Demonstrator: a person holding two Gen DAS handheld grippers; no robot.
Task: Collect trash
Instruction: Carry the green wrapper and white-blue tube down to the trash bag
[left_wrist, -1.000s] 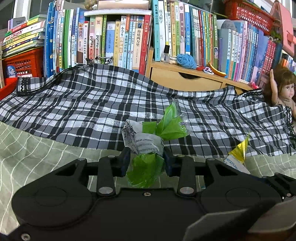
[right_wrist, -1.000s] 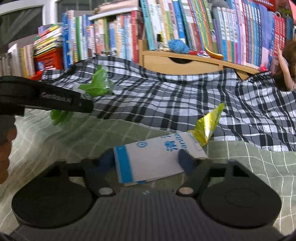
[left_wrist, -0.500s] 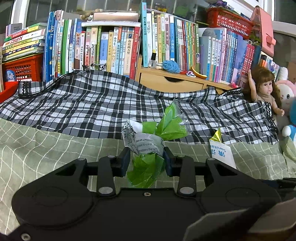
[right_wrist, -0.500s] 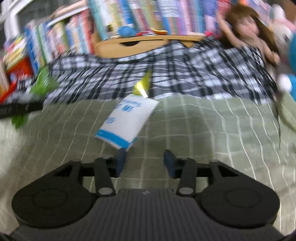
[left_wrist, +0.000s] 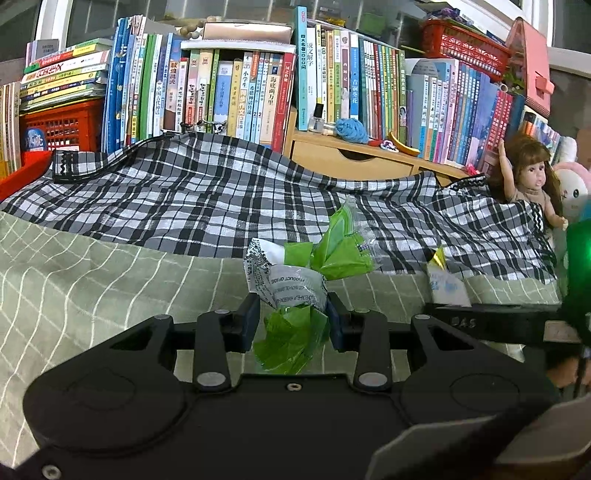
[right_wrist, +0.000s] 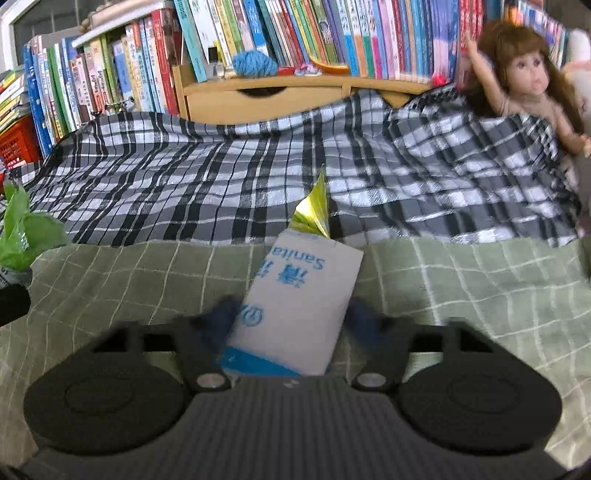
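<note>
Trash: crumpled green wrapper (left_wrist: 291, 295) clamped in left tool (left_wrist: 291, 321); right tool (right_wrist: 291, 325), blurred, apparently closing around white packet (right_wrist: 295, 299).

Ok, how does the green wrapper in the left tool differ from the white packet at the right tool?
The green wrapper is crumpled and bunched; the white packet is flat and smooth. The wrapper is green plastic with a white printed part; the packet is white with blue print and a gold end. The left tool clamps the wrapper off the bed; the right tool is closing around the packet. Both are trash.
</note>
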